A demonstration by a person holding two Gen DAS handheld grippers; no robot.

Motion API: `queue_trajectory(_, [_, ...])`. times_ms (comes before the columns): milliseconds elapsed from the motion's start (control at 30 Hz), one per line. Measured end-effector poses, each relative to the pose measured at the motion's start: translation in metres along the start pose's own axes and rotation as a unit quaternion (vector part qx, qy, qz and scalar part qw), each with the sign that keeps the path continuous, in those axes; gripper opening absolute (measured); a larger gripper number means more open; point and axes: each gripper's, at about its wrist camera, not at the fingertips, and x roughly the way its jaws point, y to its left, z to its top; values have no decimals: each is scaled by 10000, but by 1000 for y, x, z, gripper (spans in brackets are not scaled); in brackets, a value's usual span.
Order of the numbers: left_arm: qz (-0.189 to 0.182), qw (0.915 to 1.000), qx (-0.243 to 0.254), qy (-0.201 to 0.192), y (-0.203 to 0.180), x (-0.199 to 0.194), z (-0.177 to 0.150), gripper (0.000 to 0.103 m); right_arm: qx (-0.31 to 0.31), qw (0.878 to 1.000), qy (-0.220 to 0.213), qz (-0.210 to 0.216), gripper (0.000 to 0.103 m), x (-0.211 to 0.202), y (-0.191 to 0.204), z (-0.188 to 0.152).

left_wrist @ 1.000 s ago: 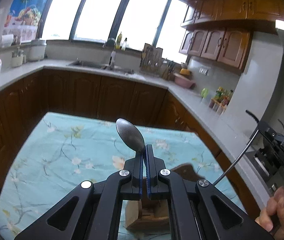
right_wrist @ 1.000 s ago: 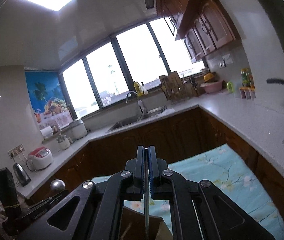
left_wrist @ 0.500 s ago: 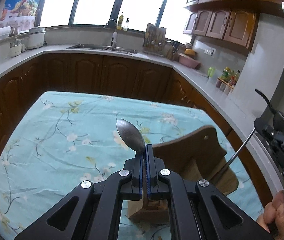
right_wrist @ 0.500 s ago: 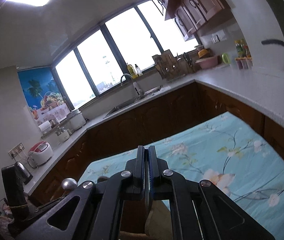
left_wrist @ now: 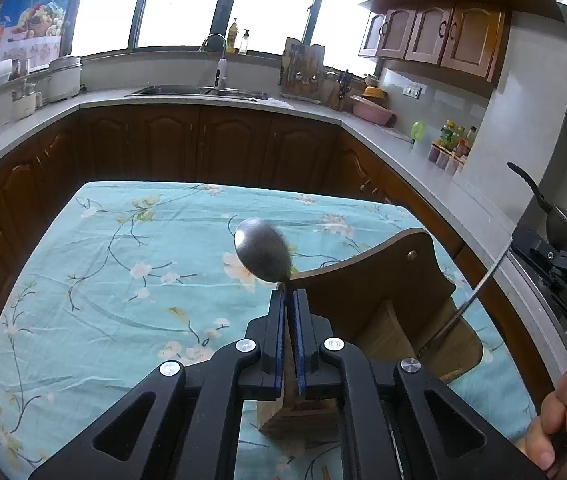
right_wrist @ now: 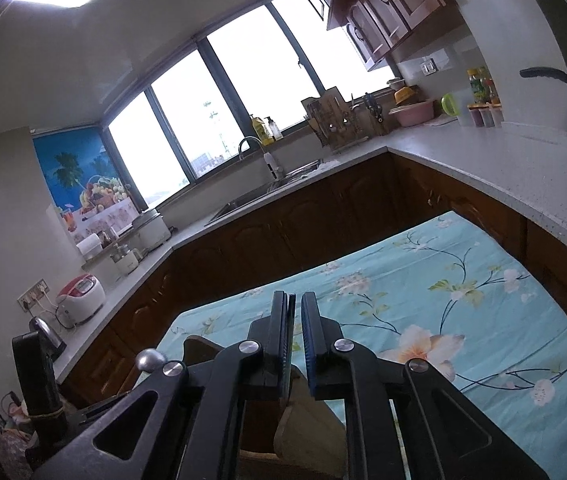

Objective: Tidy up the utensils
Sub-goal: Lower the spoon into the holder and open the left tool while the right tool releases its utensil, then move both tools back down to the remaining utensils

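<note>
Spoon (left_wrist: 262, 255) handle's hidden between the left gripper (left_wrist: 288, 300) pads, clamped tight. Right gripper (right_wrist: 296, 304) sits slightly parted above the wooden holder (left_wrist: 379, 288), contents hard to see.

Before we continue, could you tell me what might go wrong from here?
The spoon, held bowl-up in the left hand-held gripper, looks blurred; it may slip before reaching the wooden holder. The thin utensil leans out of the holder toward the right hand-held gripper, whose jaws stand slightly apart; it could snag.

Left tool (left_wrist: 288, 300) with fingers pressed nearly together, right tool (right_wrist: 297, 304) with fingers slightly parted
</note>
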Motion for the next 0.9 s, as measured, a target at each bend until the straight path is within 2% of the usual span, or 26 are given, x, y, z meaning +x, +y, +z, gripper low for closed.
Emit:
queue_trajectory(267, [-2,10000,-25,8,1,-6,-6,7,46,9999,109,-15,11,0,-1,-2])
queue_trajectory(333, [-19,10000,-37,24,1,-7,-6,11,34,9999,121,-31,13,-1,0,-3])
queue_trajectory(433, [-4,10000,-37,9,1,-11,-6,21,40,9999,131,-30,25,-3,1,-3])
queue_trajectory(467, [6,10000,-37,-7,2,-13,-7,21,37,9999,133,-39,36,-4,2,-4])
queue_trajectory(500, [-8,10000,-47,-11,2,-16,-9,21,30,9999,141,-27,42,-6,3,-5])
queue_trajectory(567, [-23,10000,-69,0,4,-21,-11,23,20,9998,174,-35,43,-9,3,-8])
queue_trajectory(600, [-26,10000,-81,-2,5,-26,-14,27,33,9998,194,-39,46,-11,2,-10])
queue_trajectory(633, [-24,9999,-97,-10,6,-30,-15,36,56,9997,224,-20,49,-13,1,-12])
queue_trajectory(700, [6,9998,-171,-46,10,-41,-21,52,96,9996,277,0,65,-19,-1,-16])
queue_trajectory(767, [30,9996,-254,-95,15,-56,-30,57,120,9995,295,19,76,-27,-3,-20])
queue_trajectory(900, [87,9988,-479,-26,26,-80,-53,62,102,9989,451,2,78,-46,-7,-35])
